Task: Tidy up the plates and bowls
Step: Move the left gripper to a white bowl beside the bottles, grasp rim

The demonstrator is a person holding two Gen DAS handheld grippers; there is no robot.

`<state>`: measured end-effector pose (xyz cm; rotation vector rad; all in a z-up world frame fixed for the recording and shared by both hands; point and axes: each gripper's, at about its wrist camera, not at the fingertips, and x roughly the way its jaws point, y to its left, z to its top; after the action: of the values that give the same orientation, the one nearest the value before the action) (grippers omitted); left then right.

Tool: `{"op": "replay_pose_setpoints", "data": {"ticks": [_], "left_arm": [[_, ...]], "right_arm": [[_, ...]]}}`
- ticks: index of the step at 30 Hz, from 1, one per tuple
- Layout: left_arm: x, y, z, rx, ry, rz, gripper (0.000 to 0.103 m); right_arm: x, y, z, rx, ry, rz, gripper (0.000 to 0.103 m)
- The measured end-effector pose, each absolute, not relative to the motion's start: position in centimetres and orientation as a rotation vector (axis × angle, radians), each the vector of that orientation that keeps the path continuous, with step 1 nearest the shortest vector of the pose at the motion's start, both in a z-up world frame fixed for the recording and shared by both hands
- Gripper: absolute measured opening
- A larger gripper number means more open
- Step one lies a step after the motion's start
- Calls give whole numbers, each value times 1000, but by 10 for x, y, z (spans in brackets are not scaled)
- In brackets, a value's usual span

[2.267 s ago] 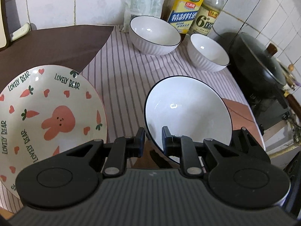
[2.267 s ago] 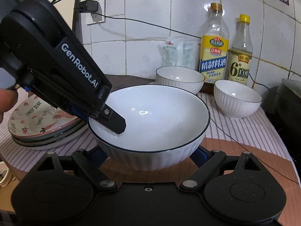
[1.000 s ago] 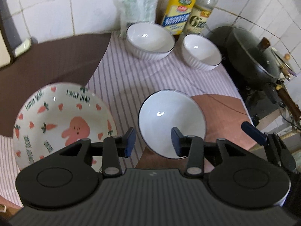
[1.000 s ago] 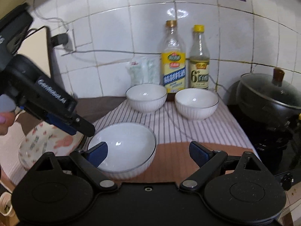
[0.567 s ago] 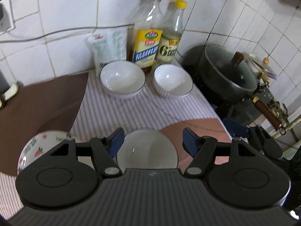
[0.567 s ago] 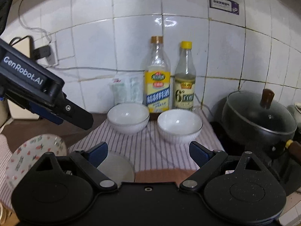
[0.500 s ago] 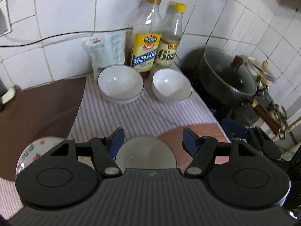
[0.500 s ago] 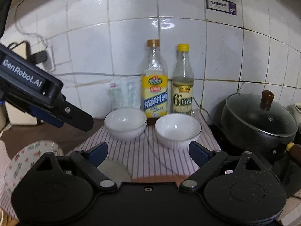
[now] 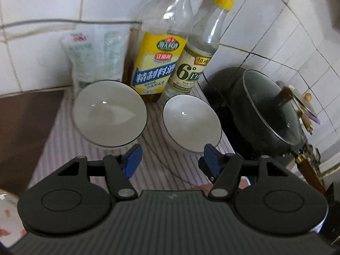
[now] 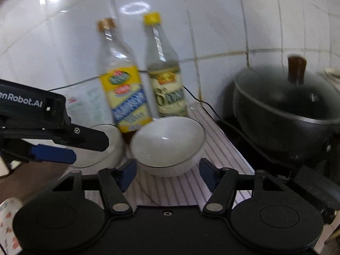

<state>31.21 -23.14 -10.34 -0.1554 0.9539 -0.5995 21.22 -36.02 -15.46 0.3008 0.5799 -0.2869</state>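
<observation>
Two small white bowls with dark rims stand side by side on the striped cloth near the wall: the left bowl (image 9: 109, 113) and the right bowl (image 9: 191, 123). My left gripper (image 9: 171, 162) is open and empty, just in front of the gap between them. My right gripper (image 10: 165, 173) is open and empty, its fingers either side of the right bowl (image 10: 166, 143) and just short of it. The left bowl (image 10: 106, 146) is partly hidden behind the left gripper's body in the right wrist view. An edge of the rabbit plate (image 9: 6, 218) shows at the lower left.
Two bottles (image 9: 161, 48) (image 9: 197, 53) and a plastic packet (image 9: 93, 53) stand against the tiled wall behind the bowls. A black lidded pot (image 9: 267, 112) sits on the stove to the right. A thin cable runs across the cloth.
Both grippers let go of the large bowl, opened, rose and then moved forward to the two small bowls by the wall. The large bowl has dropped out of view.
</observation>
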Motion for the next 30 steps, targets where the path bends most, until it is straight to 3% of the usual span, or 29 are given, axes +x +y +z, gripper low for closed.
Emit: {"op": "replay_pose_setpoints", "data": {"ticks": [13, 17, 20, 26, 30], "left_arm": [[343, -261, -148, -197, 1026, -524, 45], [349, -260, -154, -227, 1047, -518, 36], [351, -261, -158, -250, 1059, -527, 29], [354, -266, -167, -275, 1069, -511, 27], [354, -267, -172, -292, 1071, -542, 15]], "right_arm": [[253, -382, -179, 383, 599, -420, 55], [261, -389, -185, 443, 613, -431, 40], [264, -390, -187, 469, 623, -440, 38], [269, -393, -190, 523, 676, -439, 34], [269, -395, -193, 535, 698, -458, 26]]}}
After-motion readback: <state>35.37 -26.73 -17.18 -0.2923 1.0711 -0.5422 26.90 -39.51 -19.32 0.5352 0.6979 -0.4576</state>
